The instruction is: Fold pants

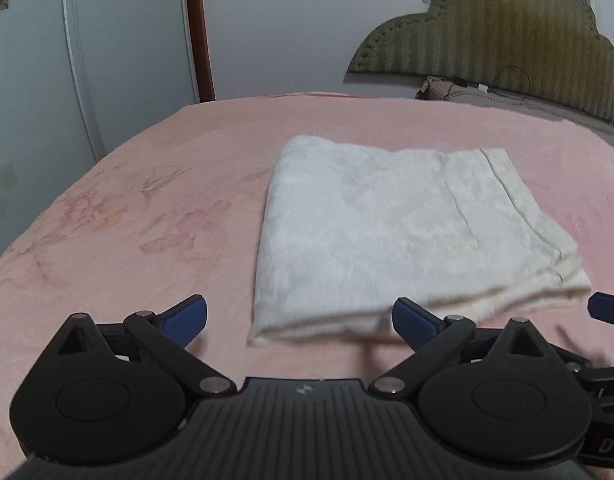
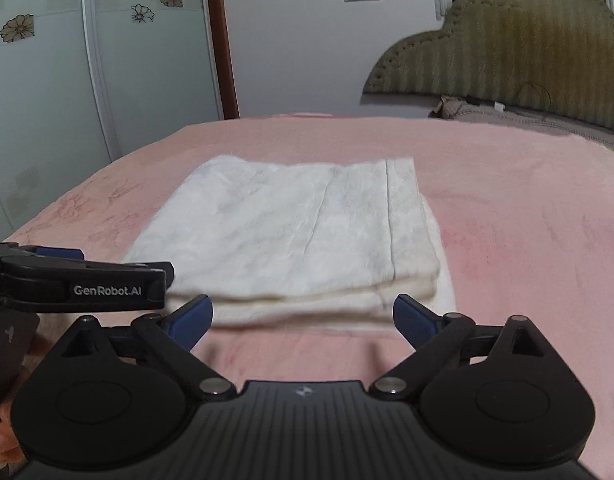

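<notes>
Ahead of the fingers, the pants [image 2: 291,236] were a white, matt, crinkled cloth on a soft pink bedspread [image 1: 127,216] with a faint floral print. The left gripper [image 1: 299,320] was matt black plastic with blue pads [image 1: 185,318] and dull metal pins; beyond stood a ribbed, olive fabric headboard [image 2: 507,52].

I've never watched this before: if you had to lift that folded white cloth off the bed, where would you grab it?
Probably the near edge of the folded pants, coming in low from the front. There the stacked layers show as a thick lip facing the open right gripper, so one pinch could catch them all.
</notes>
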Demonstrator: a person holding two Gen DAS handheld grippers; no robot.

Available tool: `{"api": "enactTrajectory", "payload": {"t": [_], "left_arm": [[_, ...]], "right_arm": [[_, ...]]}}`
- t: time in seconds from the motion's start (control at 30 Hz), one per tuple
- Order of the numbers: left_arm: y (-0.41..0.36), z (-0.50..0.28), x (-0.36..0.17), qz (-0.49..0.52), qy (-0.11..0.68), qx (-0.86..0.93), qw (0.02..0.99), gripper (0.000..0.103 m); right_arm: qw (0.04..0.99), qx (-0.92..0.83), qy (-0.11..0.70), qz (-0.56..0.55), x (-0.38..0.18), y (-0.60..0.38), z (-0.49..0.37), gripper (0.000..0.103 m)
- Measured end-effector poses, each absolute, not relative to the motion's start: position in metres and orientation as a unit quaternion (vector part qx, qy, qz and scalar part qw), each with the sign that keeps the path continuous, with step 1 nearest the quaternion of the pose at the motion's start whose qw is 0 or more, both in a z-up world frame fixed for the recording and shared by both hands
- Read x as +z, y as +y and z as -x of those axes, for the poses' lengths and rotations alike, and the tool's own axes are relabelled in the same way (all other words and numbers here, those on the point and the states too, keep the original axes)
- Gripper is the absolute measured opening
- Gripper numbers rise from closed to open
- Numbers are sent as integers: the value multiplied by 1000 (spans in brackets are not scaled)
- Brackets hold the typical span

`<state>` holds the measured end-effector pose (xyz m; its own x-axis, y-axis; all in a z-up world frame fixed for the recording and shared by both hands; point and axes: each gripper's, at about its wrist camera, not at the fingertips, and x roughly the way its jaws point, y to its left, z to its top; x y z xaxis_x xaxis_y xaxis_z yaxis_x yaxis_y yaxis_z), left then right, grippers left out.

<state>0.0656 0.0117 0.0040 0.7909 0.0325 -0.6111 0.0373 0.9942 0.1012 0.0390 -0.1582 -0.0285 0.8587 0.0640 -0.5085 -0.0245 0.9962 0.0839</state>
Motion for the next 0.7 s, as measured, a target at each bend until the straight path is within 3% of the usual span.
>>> {"api": "enactTrajectory", "payload": {"t": [0.23, 0.37, 0.7], "left_arm": [[8, -43, -12, -96, 325, 6, 941, 101], [8, -50, -24, -85, 348, 10, 934, 102], [5, -43, -32, -99, 318, 22, 943, 103]], "right_arm": [[948, 4, 311, -66, -46, -152, -19, 98], [952, -11, 304, -42, -48, -148, -16, 98], [950, -35, 309, -14, -64, -157, -27, 99]]}}
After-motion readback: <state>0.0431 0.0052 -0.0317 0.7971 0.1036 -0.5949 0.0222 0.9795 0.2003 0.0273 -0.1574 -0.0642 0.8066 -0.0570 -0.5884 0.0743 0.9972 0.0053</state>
